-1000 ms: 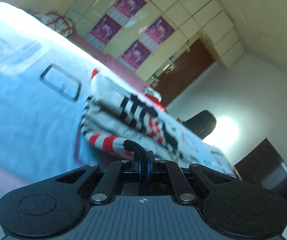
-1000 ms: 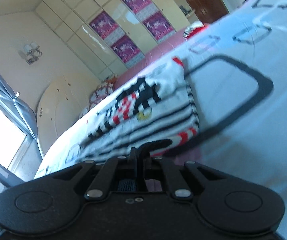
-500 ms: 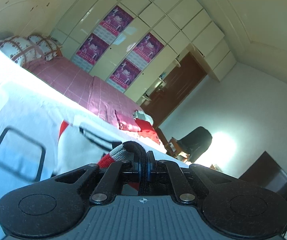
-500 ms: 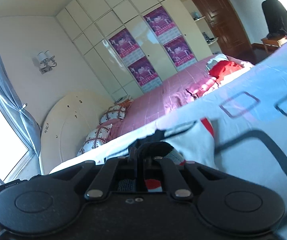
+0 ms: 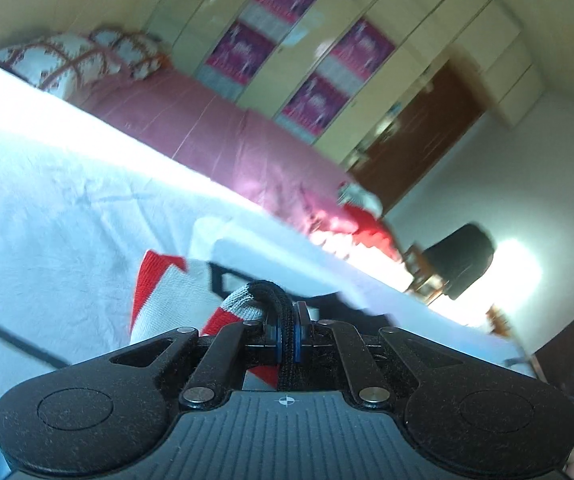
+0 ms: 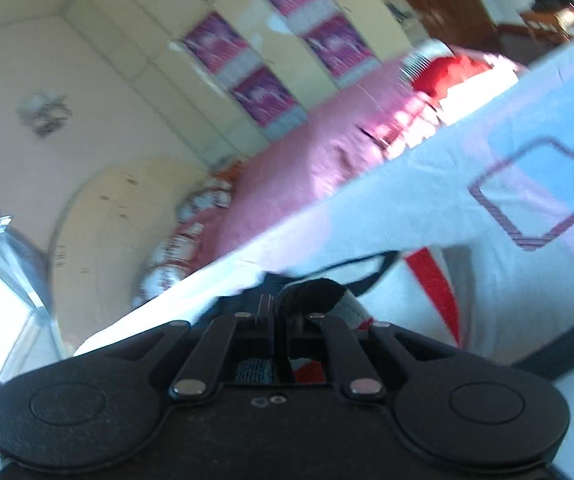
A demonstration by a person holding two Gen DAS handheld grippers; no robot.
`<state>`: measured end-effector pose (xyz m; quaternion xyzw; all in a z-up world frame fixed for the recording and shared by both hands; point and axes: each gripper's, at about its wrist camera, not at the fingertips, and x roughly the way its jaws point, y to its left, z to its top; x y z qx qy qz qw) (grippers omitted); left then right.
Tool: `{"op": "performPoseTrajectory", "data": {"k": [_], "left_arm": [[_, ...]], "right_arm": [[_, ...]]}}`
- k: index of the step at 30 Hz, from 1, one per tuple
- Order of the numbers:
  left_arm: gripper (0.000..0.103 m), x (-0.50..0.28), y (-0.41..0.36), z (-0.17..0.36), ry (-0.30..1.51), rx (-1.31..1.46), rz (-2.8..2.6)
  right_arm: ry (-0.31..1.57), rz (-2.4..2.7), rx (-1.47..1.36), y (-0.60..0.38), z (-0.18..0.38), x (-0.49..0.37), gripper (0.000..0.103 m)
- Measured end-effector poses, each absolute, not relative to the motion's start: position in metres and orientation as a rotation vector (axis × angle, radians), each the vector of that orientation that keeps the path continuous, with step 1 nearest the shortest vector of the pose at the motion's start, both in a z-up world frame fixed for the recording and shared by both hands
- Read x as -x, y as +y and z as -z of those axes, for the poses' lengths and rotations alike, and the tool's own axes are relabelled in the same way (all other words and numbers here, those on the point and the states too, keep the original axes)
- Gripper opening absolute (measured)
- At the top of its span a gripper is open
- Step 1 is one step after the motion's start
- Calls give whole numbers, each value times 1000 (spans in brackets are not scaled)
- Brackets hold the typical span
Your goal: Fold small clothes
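Note:
A small white garment with red and black trim lies on the pale blue bed sheet. My left gripper is shut on its black and grey knit edge, which bunches between the jaws. In the right wrist view the same garment shows its red band and black edge, and my right gripper is shut on another part of that edge. Most of the garment is hidden under the gripper bodies. The pale blue sheet carries a dark square outline.
A pink bedspread lies beyond the pale sheet, with patterned pillows at the headboard. More clothes, red and striped, sit at its far end. Cream wardrobes with purple posters and a brown door stand behind.
Both grippers have lifted and tilted up with the garment edge held. The spread garment with its black and red pattern has dropped out of view; the room and the pink bed now fill both views.

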<state>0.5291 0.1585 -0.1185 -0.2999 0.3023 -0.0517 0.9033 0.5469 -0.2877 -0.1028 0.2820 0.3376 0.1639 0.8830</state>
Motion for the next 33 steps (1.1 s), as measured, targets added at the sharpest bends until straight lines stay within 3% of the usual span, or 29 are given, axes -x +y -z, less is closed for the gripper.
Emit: {"op": "performPoseTrajectory", "data": {"k": [2,5,7,8,11,12,18,21,26,29,30,33], "left_arm": [[5,-547,161,134,673,646,58],[6,-544,164,139,635,705,80],[12,-540,162,136,614,667,92],[18,-539,161,135,608,647,93],[65,-531,164,125,522,604,48],[67,-531,170,121,487,604,37],[66,-538,183,109,536,415,64],[53,-539,171,110,616,232,126],[52,-561,129,115,697,-44,222],[27,-578,115,123,734,-50,216],[19,-579,117,120,728,-14,204],[11,-585,130,124,735,97,138]], "right_arm": [[744,-302,-644,-292,126,-570,25],[676,-252,-700,-307,133,-570,33],[616,-275,-717,-317,129,-561,42],[604,-279,-694,-321,126,-559,43],[636,-327,-598,-322,122,-559,42],[644,-341,-556,-320,119,-559,42],[669,-383,-299,-308,105,-550,40],[707,-445,-174,-295,105,-552,40],[723,-539,50,-255,113,-572,38],[727,-510,42,-243,117,-588,9],[730,-495,16,-244,119,-592,7],[747,-452,-27,-248,127,-597,6]]}}
